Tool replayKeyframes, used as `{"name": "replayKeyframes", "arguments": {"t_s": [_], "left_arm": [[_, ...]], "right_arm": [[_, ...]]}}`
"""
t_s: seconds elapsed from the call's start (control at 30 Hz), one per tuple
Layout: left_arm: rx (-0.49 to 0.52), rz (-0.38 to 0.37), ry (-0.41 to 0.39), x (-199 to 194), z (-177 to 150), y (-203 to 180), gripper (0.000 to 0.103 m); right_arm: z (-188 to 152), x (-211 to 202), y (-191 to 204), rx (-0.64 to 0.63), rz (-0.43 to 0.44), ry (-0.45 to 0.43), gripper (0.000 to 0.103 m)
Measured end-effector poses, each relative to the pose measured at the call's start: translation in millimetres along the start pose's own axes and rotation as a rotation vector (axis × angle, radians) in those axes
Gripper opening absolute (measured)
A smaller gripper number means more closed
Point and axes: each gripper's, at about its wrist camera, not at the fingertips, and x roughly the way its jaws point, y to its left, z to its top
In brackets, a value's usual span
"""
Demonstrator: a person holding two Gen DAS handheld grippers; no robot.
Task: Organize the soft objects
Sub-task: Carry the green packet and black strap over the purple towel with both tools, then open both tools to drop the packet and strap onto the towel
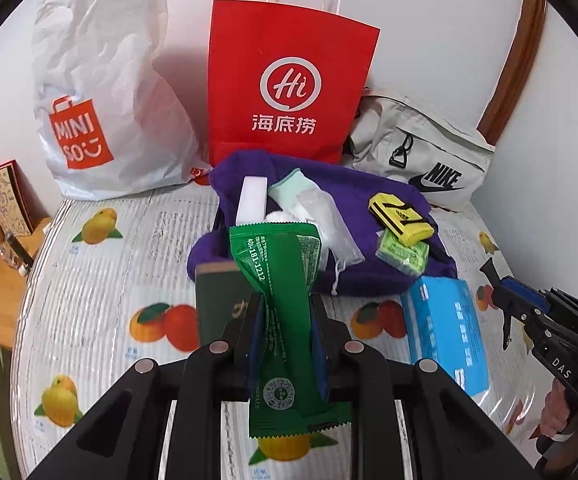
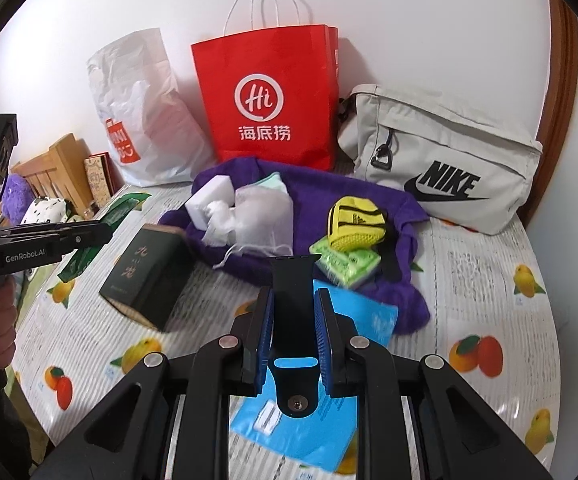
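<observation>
Your left gripper [image 1: 285, 320] is pinching a green packet [image 1: 285, 280] above the fruit-print cloth [image 1: 89, 300]; your right gripper [image 2: 293, 320] is clamped on a black strap [image 2: 293, 304] over a blue pack [image 2: 353, 312]. Just beyond lies a dark box [image 2: 149, 276], then a purple towel [image 2: 329, 192] bearing small soft things, then a red bag [image 2: 269, 96] against the wall

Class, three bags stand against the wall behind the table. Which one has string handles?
The red paper bag in the middle. Its white string handles loop above its top; the white plastic bag and the grey pouch show none.
</observation>
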Motion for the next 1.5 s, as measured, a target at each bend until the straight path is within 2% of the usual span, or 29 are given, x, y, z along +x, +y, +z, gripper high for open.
{"name": "replayKeyframes", "arguments": {"t_s": [0.43, 0.7, 1.1, 1.33, 1.5], "left_arm": [[0.006, 0.002, 0.005, 33.9, 40.0, 6.6, 0.021], [0.001, -0.01, 0.047, 69.9, 60.0, 7.9, 0.021], [-0.004, -0.079, 0.112, 120.2, 84.1, 1.5, 0.021], [0.005, -0.112, 0.15, 151.4, 96.4, -8.5, 0.022], [0.008, -0.118, 0.184, 169.5, 97.0, -10.2, 0.024]], "right_arm": [[36.9, 34.7, -12.8, 0.014, -0.016, -0.009, 0.02], [57.0, 68.7, -21.6, 0.028, -0.019, 0.003, 0.02], [83.6, 128.9, -27.1, 0.019, -0.001, 0.052, 0.021], [88.4, 156.0, -32.8, 0.037, 0.035, 0.101, 0.021], [88.3, 169.7, -34.5, 0.023, 0.028, 0.126, 0.021]]}}
